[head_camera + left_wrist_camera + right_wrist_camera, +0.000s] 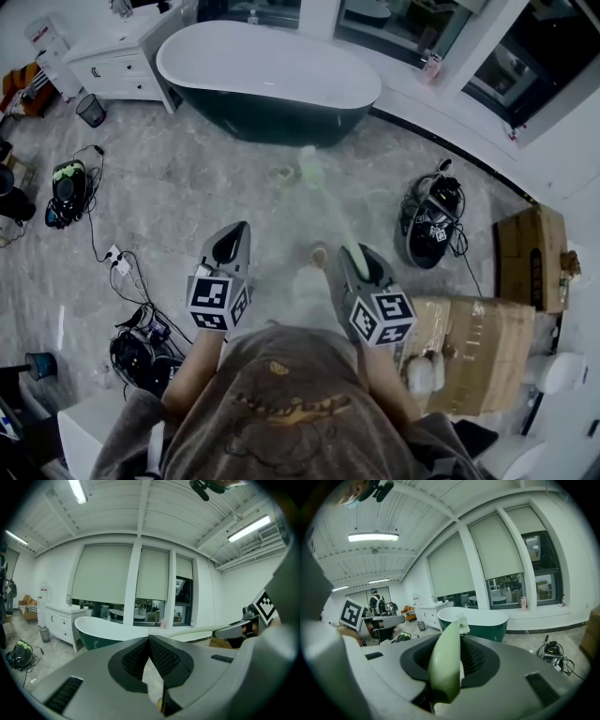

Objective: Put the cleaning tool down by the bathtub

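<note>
Grey marble floor, bathtub ahead; right gripper grips brush.

The grey marbled floor spreads out below me. Ahead, the bathtub stands on it, with a white cabinet and a small bin to its left. On my left lie a black and green device with trailing cables, a power strip and a heap of dark gear. On my right sit another black device with cables, flattened cardboard and a cardboard box.
</note>
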`<state>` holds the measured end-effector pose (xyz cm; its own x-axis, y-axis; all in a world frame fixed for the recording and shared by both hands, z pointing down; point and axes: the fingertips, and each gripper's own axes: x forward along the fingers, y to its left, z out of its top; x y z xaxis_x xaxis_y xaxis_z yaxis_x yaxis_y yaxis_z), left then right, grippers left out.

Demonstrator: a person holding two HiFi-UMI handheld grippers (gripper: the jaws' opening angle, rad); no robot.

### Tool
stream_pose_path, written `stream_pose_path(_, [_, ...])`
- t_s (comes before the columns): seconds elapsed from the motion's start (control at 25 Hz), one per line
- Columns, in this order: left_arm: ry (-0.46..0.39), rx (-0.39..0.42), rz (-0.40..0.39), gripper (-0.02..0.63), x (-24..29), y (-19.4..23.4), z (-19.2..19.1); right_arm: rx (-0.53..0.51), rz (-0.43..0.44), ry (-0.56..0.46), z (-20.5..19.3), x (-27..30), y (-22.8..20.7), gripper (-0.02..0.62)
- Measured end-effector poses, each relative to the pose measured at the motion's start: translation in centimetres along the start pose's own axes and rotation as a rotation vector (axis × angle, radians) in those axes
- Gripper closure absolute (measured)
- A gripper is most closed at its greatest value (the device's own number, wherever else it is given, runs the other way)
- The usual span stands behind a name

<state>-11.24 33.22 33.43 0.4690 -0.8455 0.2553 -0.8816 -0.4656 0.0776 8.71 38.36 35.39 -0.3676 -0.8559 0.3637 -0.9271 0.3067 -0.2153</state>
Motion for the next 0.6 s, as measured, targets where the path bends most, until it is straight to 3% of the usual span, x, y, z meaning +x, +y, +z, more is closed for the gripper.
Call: stream_pose_path(0.6, [0.021, -0.027, 0.037, 0.606, 12.3, 4.4, 2.5, -0.024, 0.066, 0.023, 5.4, 12.0, -5.8, 0.485])
